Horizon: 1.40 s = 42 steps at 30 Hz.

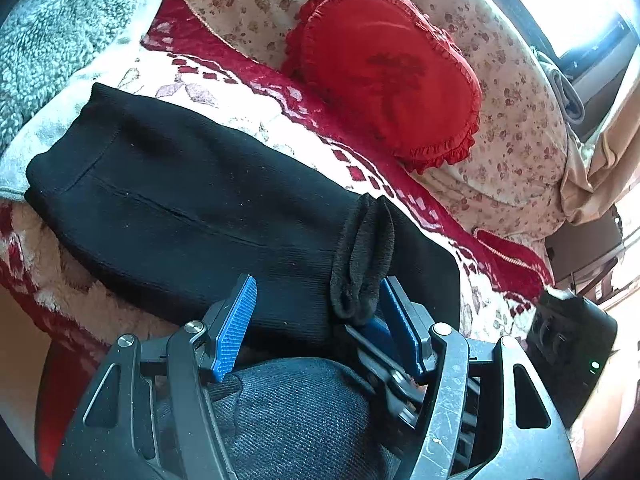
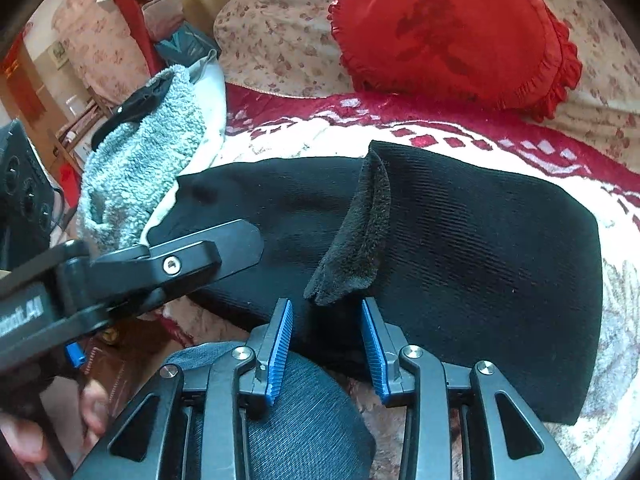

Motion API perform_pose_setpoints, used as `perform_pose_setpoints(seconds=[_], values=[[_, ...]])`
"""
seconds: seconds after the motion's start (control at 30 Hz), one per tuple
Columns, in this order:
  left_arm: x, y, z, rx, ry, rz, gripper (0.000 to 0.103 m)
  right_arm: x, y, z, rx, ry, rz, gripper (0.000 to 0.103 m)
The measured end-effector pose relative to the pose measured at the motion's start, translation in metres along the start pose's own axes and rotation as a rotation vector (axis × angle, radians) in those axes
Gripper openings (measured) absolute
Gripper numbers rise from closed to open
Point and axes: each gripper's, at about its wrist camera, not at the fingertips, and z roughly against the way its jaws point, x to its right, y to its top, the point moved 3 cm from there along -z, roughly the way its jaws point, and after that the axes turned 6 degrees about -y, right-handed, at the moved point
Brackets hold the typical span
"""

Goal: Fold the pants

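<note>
On the blanket (image 2: 624,380), black folded pants (image 2: 480,264), fuzzy cuff upturned, between both grippers' wide-spread fingers (image 2: 280,344).

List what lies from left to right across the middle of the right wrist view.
Left gripper → grey fleece towel → black pants with a turned-up fuzzy flap → red and white blanket.

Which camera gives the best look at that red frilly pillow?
The right wrist view: the red pillow fills the top, its dark print and ruffled edge clear. The left wrist view shows the same pillow whole too, but smaller and tilted.
</note>
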Motion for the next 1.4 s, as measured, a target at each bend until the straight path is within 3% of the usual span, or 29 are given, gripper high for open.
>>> perform_pose_setpoints(seconds=[0.1, 0.17, 0.23, 0.37, 0.47, 0.5, 0.57, 0.6, 0.73, 0.8, 0.9, 1.03, 1.07, 1.4], values=[[-0.002, 0.008, 0.005, 0.013, -0.004, 0.004, 0.064, 0.001, -0.003, 0.019, -0.006, 0.175, -0.055, 0.033], [0.006, 0.014, 0.005, 0.009, -0.004, -0.086, 0.064, 0.015, -0.006, 0.052, 0.082, 0.224, -0.083, 0.033], [0.026, 0.020, 0.006, 0.014, -0.033, -0.271, 0.064, 0.040, -0.010, 0.077, 0.156, 0.164, -0.119, 0.033], [0.078, 0.009, -0.011, -0.111, -0.142, -0.706, 0.064, 0.107, -0.023, 0.104, 0.233, -0.075, -0.223, 0.033], [0.102, 0.001, -0.025, -0.152, -0.193, -0.907, 0.064, 0.126, -0.029, 0.104, 0.230, -0.101, -0.256, 0.033], [0.108, 0.002, -0.032, -0.161, -0.210, -0.924, 0.061, 0.126, -0.029, 0.104, 0.247, -0.110, -0.254, 0.031], [0.115, 0.004, -0.045, -0.196, -0.236, -0.942, 0.023, 0.122, -0.031, 0.103, 0.294, -0.122, -0.241, 0.022], [0.116, 0.004, -0.051, -0.210, -0.221, -0.953, 0.019, 0.119, -0.031, 0.100, 0.305, -0.131, -0.212, 0.012], [0.095, 0.010, -0.093, -0.278, -0.001, -0.950, 0.018, 0.116, -0.021, 0.091, 0.313, -0.196, -0.154, 0.008], [0.078, 0.005, -0.102, -0.323, 0.048, -0.925, 0.016, 0.117, -0.008, 0.086, 0.314, -0.198, -0.136, 0.008], [0.069, 0.001, -0.098, -0.305, 0.026, -0.888, 0.016, 0.116, 0.006, 0.071, 0.292, -0.189, -0.105, 0.008], [0.066, 0.002, -0.102, -0.314, 0.018, -0.868, 0.016, 0.124, 0.005, 0.018, 0.140, -0.235, -0.090, 0.007], [0.067, 0.002, -0.104, -0.316, 0.013, -0.862, 0.016, 0.125, 0.003, 0.020, 0.176, -0.233, -0.091, 0.007], [0.069, 0.003, -0.104, -0.329, 0.019, -0.866, 0.016, 0.118, -0.004, 0.020, 0.245, -0.278, -0.045, 0.008]])
